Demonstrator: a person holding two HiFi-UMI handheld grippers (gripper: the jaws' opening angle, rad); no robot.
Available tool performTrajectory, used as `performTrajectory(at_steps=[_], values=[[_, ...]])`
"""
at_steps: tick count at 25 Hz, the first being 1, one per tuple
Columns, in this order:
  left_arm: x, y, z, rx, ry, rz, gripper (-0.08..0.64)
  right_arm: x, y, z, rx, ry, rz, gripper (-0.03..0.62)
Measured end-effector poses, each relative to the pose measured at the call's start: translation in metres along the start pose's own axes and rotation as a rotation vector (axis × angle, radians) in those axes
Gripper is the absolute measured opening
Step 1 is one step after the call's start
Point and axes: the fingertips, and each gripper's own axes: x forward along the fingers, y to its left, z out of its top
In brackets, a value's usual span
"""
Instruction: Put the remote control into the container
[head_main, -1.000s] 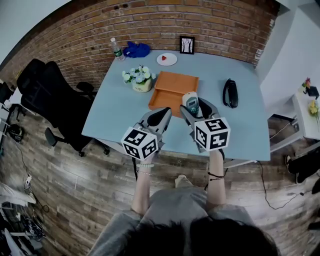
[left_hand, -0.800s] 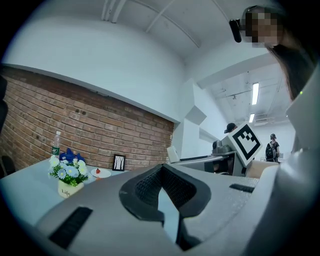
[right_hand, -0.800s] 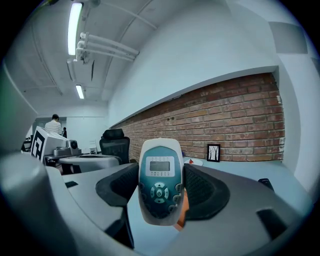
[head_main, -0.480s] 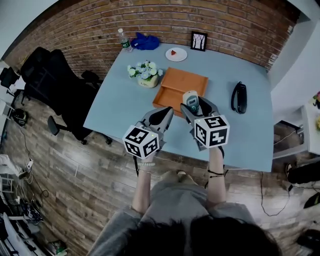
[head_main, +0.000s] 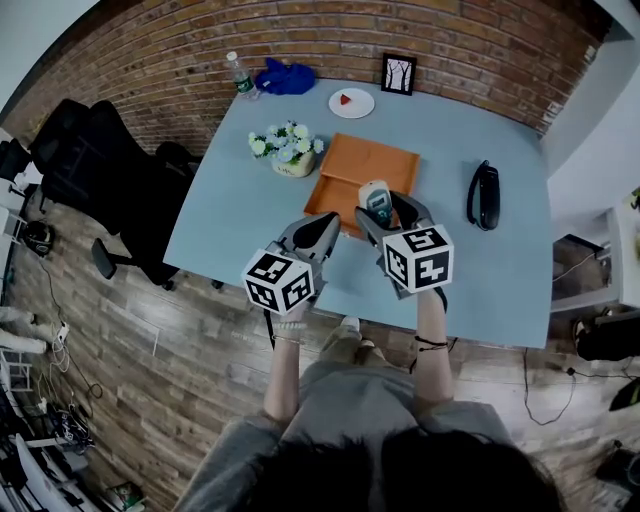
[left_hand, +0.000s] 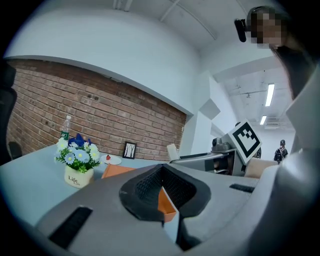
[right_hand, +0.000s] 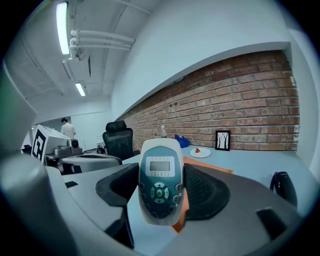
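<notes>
My right gripper (head_main: 385, 207) is shut on a white remote control (head_main: 376, 201) with a teal face; the remote (right_hand: 160, 180) stands upright between the jaws. It hangs over the near edge of the orange tray (head_main: 361, 173), a shallow open container on the blue-grey table (head_main: 240, 215). The tray's corner (right_hand: 206, 165) peeks out behind the remote. My left gripper (head_main: 322, 230) is shut with nothing in it, just left of the tray's near corner (left_hand: 166, 203).
A white pot of flowers (head_main: 288, 152) stands left of the tray. A black telephone handset (head_main: 484, 195) lies at the right. At the back are a plate (head_main: 351, 103), a picture frame (head_main: 398, 73), a bottle (head_main: 239, 75) and a blue cloth (head_main: 285, 77). Black office chairs (head_main: 90, 170) stand left.
Both grippers have stayed close together with the remote still held. The head view has shifted, so the table now sits lower and further left in view.
</notes>
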Motion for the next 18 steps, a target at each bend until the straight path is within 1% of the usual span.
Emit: performTrajectory(at_steps=[5,11,15,18], values=[[0.018,0.025,-0.006,-0.015,0.036,-0.019,0.003,0.026,-0.014,-0.003,0.014,0.037,-0.011,0.279],[0.038,0.055,-0.013,-0.037,0.070,-0.051,0.003,0.058,-0.020,-0.011,0.012,0.088,-0.014,0.279],[0.047,0.063,-0.026,-0.055,0.106,-0.062,0.003,0.072,-0.026,-0.025,0.010,0.140,-0.011,0.279],[0.049,0.069,-0.036,-0.079,0.127,-0.052,0.003,0.082,-0.030,-0.037,0.007,0.191,0.000,0.279]])
